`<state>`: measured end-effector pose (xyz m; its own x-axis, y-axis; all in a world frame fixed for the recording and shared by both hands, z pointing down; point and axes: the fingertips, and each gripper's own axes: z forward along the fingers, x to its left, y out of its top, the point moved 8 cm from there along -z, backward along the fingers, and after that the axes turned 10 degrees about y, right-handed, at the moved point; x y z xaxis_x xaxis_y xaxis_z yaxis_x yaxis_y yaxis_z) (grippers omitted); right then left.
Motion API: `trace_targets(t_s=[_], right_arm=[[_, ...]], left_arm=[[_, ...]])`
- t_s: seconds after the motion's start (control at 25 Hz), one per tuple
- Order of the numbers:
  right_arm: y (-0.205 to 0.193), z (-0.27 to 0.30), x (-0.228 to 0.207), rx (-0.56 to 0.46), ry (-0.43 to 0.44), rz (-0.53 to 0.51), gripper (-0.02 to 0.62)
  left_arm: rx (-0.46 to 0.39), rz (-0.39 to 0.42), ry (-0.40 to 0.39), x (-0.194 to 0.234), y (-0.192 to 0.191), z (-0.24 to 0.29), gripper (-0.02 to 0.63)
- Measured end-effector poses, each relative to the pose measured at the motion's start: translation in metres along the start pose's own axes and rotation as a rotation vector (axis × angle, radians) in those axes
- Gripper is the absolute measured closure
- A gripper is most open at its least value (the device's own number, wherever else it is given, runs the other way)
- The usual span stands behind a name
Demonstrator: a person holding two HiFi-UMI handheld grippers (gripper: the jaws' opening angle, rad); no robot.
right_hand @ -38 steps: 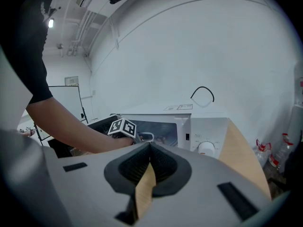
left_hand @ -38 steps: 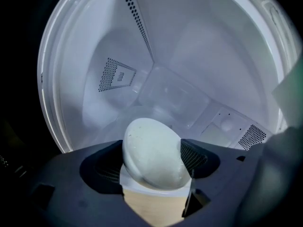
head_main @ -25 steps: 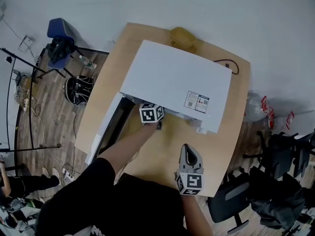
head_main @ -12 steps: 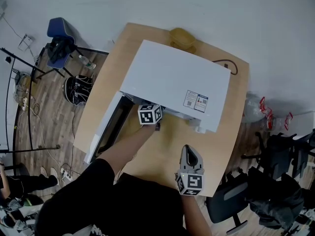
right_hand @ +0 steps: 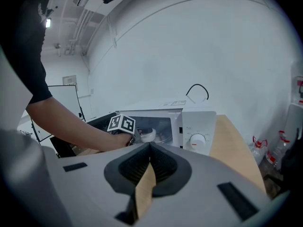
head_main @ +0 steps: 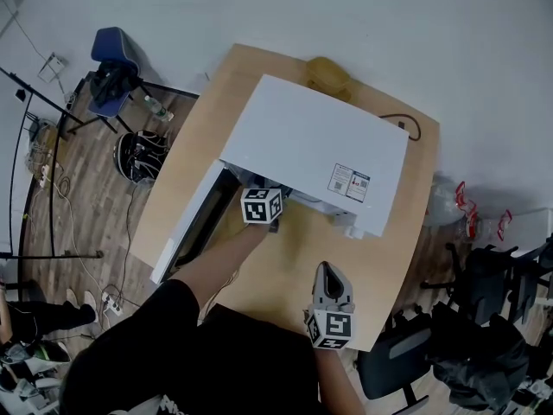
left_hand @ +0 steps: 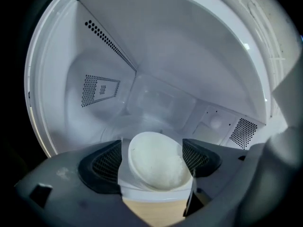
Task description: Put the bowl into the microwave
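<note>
The left tongs [left_hand: 152, 157], whose jaws have just been opening, are letting go of the white bowl [left_hand: 156, 167] sitting between them inside the microwave [left_hand: 156, 56]; the right tongs [right_hand: 149, 149] are idling clenched and empty. The bowl is looking light, stiff, slick and breakable, so gripping across opposite walls is seeming safest.
</note>
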<state>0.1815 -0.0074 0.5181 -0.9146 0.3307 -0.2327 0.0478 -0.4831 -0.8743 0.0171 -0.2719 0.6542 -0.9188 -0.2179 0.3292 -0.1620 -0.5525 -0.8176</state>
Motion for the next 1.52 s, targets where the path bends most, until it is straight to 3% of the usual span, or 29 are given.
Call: trace_targets(t_s=[0.24, 0.36, 0.72, 0.88, 1.52], right_arm=[[0.0, -0.002, -0.002, -0.002, -0.001, 0.006, 0.535], [0.0, -0.003, -0.008, -0.015, -0.019, 0.028, 0.535], [-0.001, -0.006, -0.016, -0.004, -0.025, 0.012, 0.535], [-0.006, -0.008, -0.018, 0.009, -0.024, 0.023, 0.535], [-0.011, -0.01, -0.03, 0.025, -0.046, 0.028, 0.535]], left_arm=[[0.009, 0.049, -0.014, -0.004, -0.005, -0.027, 0.238], [0.018, 0.113, -0.026, -0.013, -0.013, -0.037, 0.239], [0.077, 0.199, 0.007, -0.014, -0.023, -0.025, 0.239], [0.078, 0.216, 0.032, -0.016, -0.021, -0.018, 0.241], [0.043, 0.236, 0.001, -0.032, -0.011, 0.022, 0.24]])
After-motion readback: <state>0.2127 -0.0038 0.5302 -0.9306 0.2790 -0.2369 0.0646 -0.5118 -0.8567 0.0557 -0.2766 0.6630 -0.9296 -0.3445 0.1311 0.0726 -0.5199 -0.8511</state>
